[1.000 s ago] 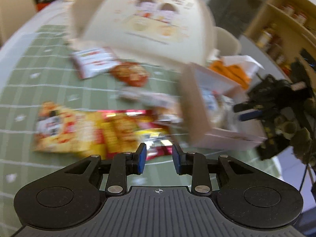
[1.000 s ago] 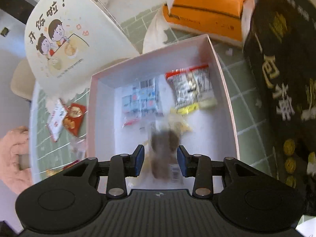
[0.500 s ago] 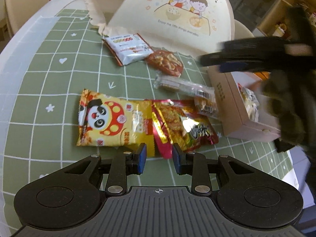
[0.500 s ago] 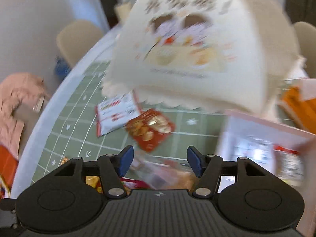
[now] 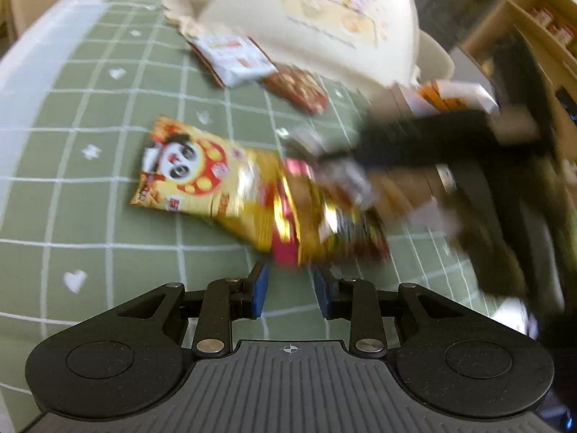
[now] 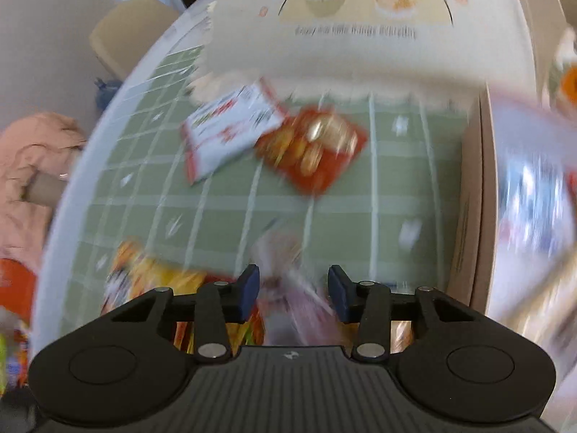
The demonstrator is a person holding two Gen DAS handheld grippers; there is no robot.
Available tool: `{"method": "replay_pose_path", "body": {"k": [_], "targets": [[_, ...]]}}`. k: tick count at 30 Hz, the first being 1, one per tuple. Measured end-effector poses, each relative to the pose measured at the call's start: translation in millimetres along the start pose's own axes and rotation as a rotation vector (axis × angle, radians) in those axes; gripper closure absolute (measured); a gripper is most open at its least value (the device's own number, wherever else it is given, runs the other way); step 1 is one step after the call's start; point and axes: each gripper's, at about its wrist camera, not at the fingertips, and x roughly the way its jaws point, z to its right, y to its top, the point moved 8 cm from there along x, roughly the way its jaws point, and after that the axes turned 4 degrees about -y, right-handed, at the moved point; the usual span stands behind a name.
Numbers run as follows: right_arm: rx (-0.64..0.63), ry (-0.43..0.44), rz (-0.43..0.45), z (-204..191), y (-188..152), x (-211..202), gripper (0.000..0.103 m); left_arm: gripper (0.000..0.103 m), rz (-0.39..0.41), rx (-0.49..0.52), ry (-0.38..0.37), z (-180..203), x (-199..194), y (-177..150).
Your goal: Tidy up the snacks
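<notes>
Snacks partly sorted: box (image 6: 472,216) at right already holds some packets, blurred. On the green mat (image 5: 90,216) remain the panda bag (image 5: 191,173), red-gold bag (image 5: 317,223), white packet (image 6: 223,126), red packet (image 6: 313,148). Left gripper (image 5: 290,290) parted, empty. Right gripper (image 6: 294,292) wide, a clear packet (image 6: 285,274) below; no grip visible.

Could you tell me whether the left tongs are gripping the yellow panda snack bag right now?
No, the left tongs are open and empty, short of the yellow panda snack bag.
</notes>
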Motion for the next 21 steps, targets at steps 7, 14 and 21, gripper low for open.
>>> {"method": "replay_pose_path", "body": {"k": [7,14,21], "targets": [[-0.108,-0.028,0.052,-8,-58,-28,0.06,0.071,0.058,-0.046,0.105,-12,-8,22],[-0.105,-0.102,0.167,7,-68,-53,0.056,0.071,0.079,-0.018,0.139,0,-6,66],[-0.026,-0.203,0.271,33,-87,-84,0.054,0.071,-0.039,0.145,0.151,42,53,94]]}}
